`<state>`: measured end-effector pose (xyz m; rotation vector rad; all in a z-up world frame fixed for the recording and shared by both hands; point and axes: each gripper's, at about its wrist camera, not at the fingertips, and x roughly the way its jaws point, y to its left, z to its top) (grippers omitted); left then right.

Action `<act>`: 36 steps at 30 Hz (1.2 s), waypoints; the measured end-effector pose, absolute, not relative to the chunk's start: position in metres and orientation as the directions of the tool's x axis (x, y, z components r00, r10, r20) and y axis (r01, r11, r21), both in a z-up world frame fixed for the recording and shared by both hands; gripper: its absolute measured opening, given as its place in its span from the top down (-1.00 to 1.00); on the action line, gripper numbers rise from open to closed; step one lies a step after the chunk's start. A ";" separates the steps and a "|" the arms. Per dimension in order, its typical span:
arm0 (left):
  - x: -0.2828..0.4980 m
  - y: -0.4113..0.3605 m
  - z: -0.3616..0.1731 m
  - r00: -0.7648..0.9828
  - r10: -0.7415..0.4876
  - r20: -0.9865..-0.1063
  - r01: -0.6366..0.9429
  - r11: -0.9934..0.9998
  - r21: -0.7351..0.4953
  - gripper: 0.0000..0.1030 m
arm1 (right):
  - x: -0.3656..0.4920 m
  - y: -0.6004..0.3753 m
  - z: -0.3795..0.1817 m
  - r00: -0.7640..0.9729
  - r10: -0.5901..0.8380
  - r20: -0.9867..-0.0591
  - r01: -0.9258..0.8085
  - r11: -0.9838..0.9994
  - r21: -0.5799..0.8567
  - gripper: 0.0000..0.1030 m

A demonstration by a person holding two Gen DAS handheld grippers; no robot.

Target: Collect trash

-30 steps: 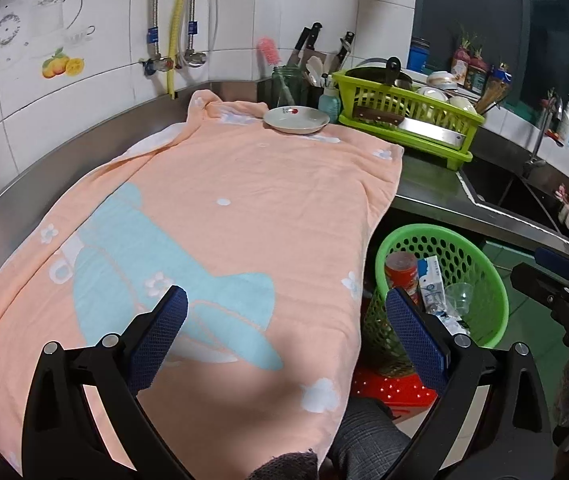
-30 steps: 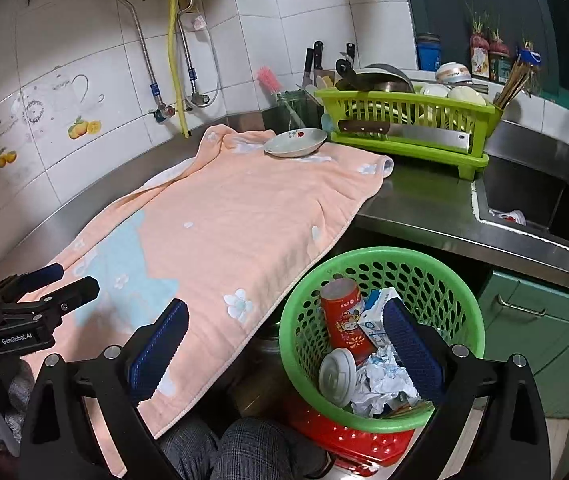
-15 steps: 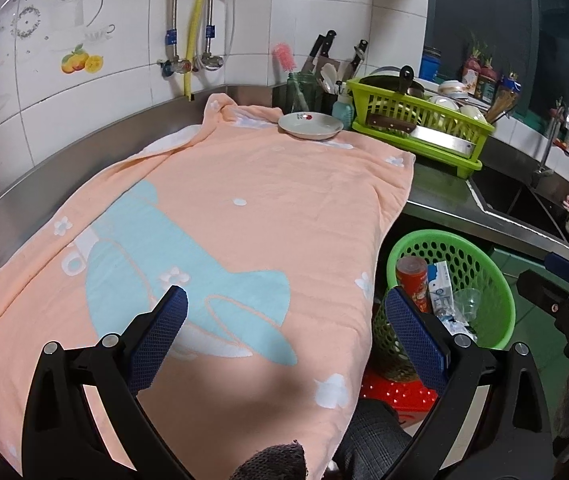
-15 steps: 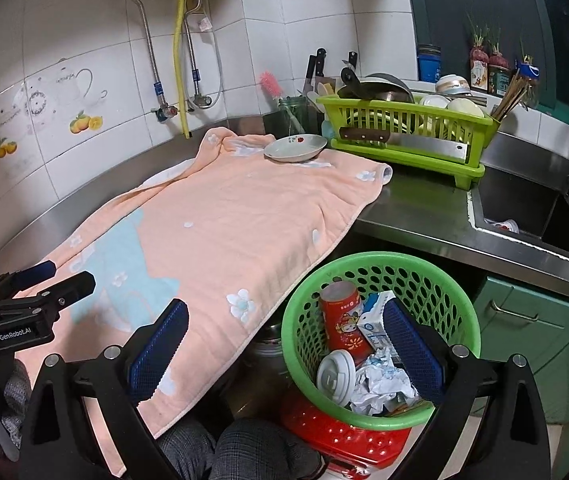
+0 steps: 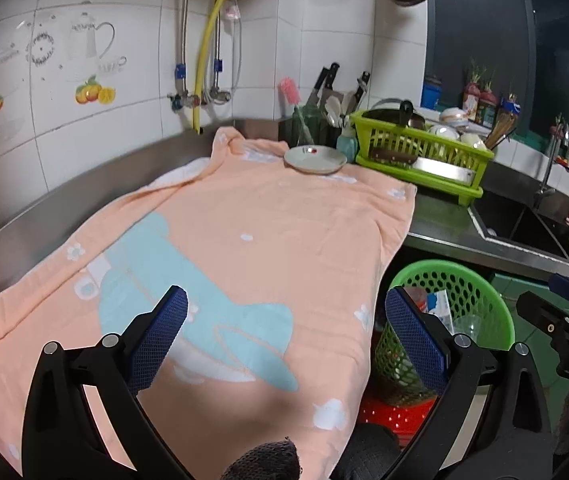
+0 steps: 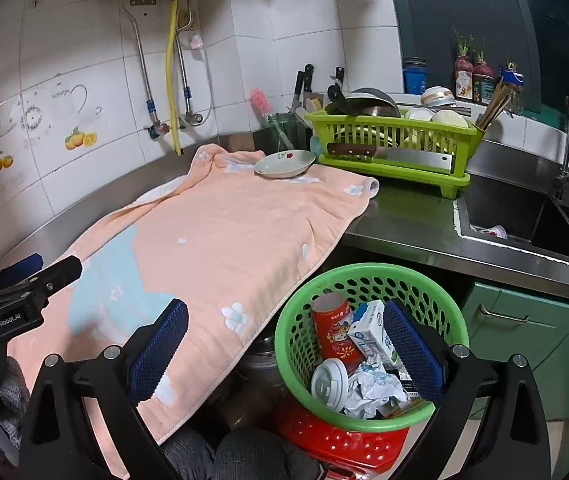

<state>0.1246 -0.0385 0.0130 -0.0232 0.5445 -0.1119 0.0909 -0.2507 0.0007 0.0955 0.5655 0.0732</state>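
Both grippers, left (image 5: 286, 320) and right (image 6: 284, 326), have fingers spread apart, holding nothing. Only the right view shows inside the green basket (image 6: 368, 270) at 5 o'clock: red can (image 6: 330, 330), carton (image 6: 372, 334), crumpled paper (image 6: 372, 390). Towel (image 5: 244, 232) covers the bench beyond.

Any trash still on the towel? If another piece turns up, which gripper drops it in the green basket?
None visible. Right gripper: open, empty, above the green basket. Left gripper sits over the towel.

blk hand-held gripper (image 5: 286, 320), blue pads (image 5: 160, 334)
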 end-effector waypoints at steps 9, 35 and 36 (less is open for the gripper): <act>0.120 -0.034 0.012 0.858 -0.128 -0.498 0.098 0.991 -0.087 -0.90 | 0.086 -0.254 0.001 0.852 0.065 -0.520 -0.007 0.994 0.112 -0.84; 0.115 -0.039 0.010 0.858 -0.131 -0.498 0.111 0.991 -0.070 -0.90 | 0.081 -0.258 0.005 0.859 0.049 -0.509 0.004 0.995 0.103 -0.85; 0.115 -0.039 0.010 0.857 -0.132 -0.498 0.112 0.991 -0.070 -0.90 | 0.081 -0.258 0.005 0.860 0.050 -0.508 0.004 0.994 0.105 -0.85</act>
